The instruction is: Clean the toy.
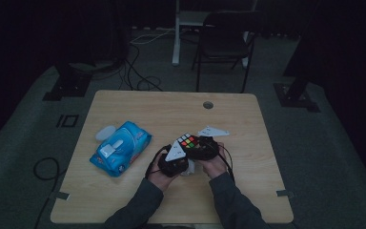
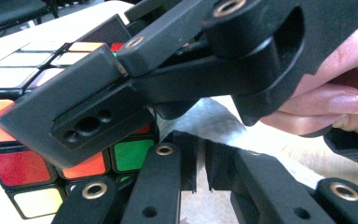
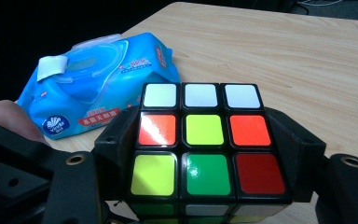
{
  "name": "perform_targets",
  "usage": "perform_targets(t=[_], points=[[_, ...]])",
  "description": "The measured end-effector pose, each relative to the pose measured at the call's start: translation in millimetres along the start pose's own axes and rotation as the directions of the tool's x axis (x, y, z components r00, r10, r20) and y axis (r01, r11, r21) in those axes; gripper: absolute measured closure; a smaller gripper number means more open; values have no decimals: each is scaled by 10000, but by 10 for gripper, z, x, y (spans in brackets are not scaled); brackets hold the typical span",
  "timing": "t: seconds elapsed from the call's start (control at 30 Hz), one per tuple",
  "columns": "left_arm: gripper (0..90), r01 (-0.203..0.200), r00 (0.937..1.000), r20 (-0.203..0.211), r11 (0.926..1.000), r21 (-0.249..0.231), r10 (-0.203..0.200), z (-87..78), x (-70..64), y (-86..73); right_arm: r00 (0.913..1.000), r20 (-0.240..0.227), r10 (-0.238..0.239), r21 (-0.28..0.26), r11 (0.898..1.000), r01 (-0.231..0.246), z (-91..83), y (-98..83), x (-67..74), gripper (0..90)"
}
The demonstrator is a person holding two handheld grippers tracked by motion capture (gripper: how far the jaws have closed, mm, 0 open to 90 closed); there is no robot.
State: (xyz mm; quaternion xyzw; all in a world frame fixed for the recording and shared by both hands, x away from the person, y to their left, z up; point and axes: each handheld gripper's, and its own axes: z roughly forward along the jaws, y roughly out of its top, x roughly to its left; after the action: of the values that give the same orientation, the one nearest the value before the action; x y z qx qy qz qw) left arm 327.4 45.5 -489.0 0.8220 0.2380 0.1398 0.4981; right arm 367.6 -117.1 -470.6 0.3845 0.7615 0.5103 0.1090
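Wipes pack [image 1: 120,148] lies at table [image 1: 248,124] left, lid flap up, one white wipe poking from the opening; left gripper [image 2: 200,168] low beside the cube, jaws clenched on a white wipe [image 2: 214,122]; both forearms enter from the near edge, hands meeting mid-table; right gripper [image 3: 205,140] clamps the puzzle cube [image 3: 204,144] by its sides, just above the tabletop, right of the pack.

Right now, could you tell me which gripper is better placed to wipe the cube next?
Left, probably: the right gripper is clamped on the cube, while the left gripper, jaws shut, sits beside it near something white.
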Motion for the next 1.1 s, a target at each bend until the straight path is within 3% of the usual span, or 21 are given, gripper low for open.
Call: perform_targets(t=[0.37, 0.77, 1.1], points=[[849, 137, 9986, -511, 9999, 37, -134, 93, -11, -46, 9997, 169, 188, -234, 9996, -184, -3, 22, 8, 339], [849, 465, 9942, -937, 9972, -589, -519, 121, -32, -46, 9971, 302, 705, -561, 9961, -688, -16, 33, -1, 339], [847, 329, 9910, -1259, 9946, -984, -452, 90, -68, -27, 9949, 208, 986, -663, 9931, -971, -28, 38, -21, 339]])
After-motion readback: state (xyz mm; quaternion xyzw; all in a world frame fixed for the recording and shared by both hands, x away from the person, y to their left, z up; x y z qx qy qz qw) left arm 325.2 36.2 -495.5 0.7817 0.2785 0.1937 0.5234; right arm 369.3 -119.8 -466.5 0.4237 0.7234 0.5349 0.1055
